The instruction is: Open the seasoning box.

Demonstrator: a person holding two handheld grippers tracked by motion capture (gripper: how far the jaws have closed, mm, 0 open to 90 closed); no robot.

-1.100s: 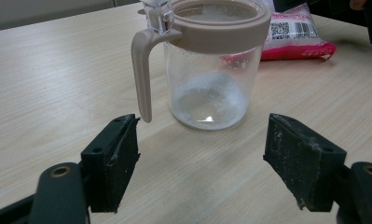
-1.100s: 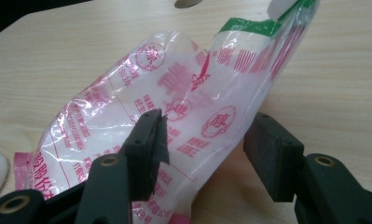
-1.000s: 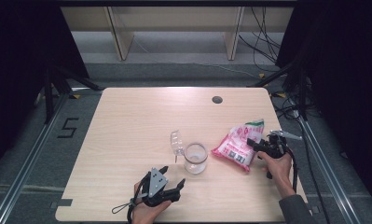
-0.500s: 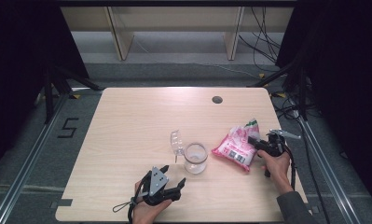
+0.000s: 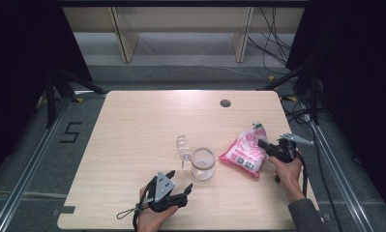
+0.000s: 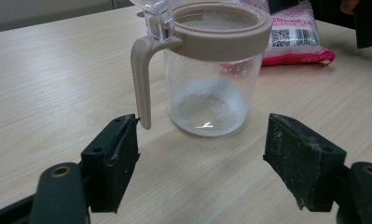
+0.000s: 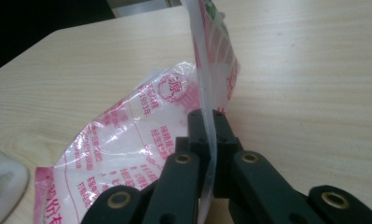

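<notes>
- Right gripper view: right gripper (image 7: pixel 210 135) pinches the pink bag's (image 7: pixel 141 140) film edge
- Left gripper (image 6: pixel 202 154) gapes wide, empty, near the glass jar (image 6: pixel 207 88) mid-table

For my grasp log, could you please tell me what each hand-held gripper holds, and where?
The right hand-held gripper pinches the pink bag by its thin plastic edge. The left hand-held gripper is open, holding nothing.
</notes>
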